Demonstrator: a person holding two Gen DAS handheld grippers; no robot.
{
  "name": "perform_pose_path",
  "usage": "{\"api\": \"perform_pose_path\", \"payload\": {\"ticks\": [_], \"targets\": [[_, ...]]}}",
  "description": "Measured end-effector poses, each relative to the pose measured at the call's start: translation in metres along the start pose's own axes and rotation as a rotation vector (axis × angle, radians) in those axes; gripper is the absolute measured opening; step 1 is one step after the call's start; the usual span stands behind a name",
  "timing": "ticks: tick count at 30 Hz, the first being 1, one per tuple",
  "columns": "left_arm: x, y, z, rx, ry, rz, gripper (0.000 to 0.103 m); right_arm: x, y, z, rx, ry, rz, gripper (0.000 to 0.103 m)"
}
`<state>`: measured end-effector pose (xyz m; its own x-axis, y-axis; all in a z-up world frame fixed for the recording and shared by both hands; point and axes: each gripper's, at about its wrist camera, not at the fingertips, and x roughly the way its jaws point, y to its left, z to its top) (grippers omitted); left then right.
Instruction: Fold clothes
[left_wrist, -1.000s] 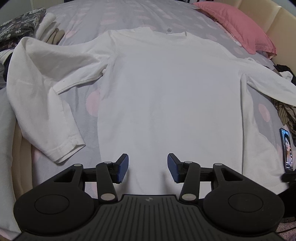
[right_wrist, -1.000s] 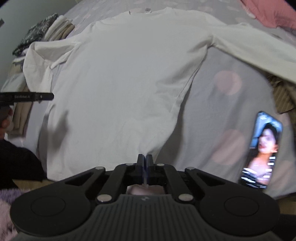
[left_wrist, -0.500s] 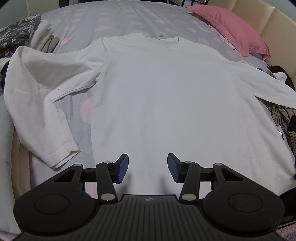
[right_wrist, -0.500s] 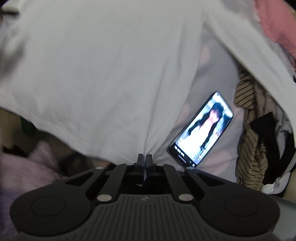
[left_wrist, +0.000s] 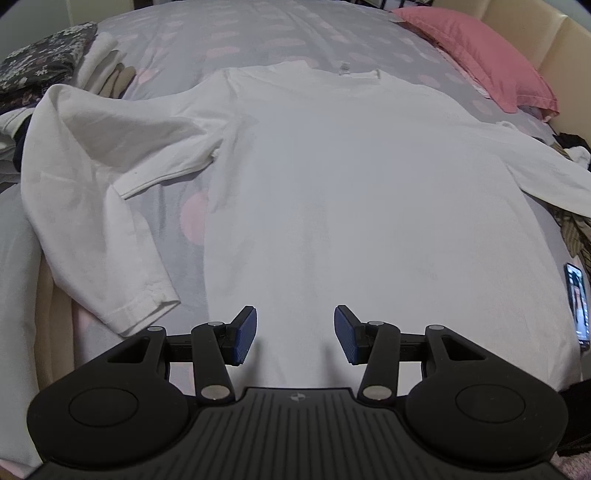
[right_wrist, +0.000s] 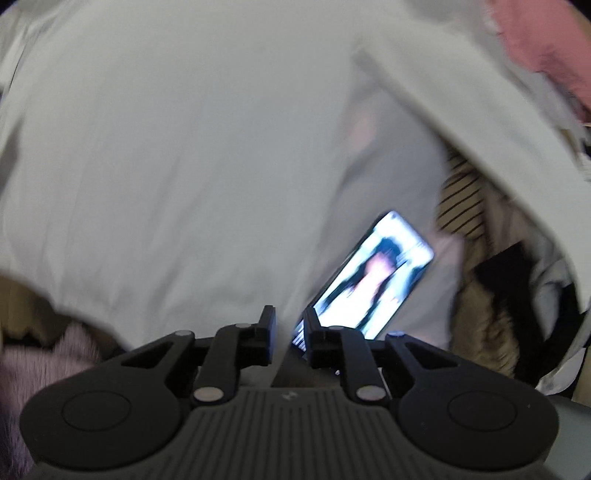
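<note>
Polka-dot bedsheet (left_wrist: 229, 40), white long-sleeve shirt (left_wrist: 351, 192) spread flat mid-frame, unfolded.
Left gripper (left_wrist: 294, 334) half open, empty, above hem; right gripper (right_wrist: 290, 328) just cracked open, empty, beside phone (right_wrist: 373, 273). All folds remain.

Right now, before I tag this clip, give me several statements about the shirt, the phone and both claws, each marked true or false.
1. The white shirt lies spread flat on the bed. True.
2. The left claw grips the shirt's hem. False: it hangs open above the shirt, with nothing between its pads.
3. A lit phone lies beside the shirt. True.
4. The right claw is clamped shut. False: its jaws have just been opening and stand apart, holding nothing.
5. The pillow is blue. False: it is pink.
</note>
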<state>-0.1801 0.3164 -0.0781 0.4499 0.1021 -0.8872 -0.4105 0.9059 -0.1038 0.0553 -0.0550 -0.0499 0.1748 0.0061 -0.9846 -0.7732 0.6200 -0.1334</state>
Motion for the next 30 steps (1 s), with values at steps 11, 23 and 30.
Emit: {"api": "perform_pose_path", "payload": {"ticks": [11,23,30], "targets": [[0.022,0.008,0.006,-0.032,0.053,0.036,0.044,0.018,-0.118,0.078,0.438,-0.312,0.044,0.034],[0.061,0.016,0.023,-0.040,0.119,0.100,0.044,0.056,-0.175,0.209,0.319,-0.472,0.004,0.034],[0.071,0.019,0.030,-0.033,0.111,0.143,0.052,0.098,-0.191,0.272,0.286,-0.453,0.025,0.036]]}}
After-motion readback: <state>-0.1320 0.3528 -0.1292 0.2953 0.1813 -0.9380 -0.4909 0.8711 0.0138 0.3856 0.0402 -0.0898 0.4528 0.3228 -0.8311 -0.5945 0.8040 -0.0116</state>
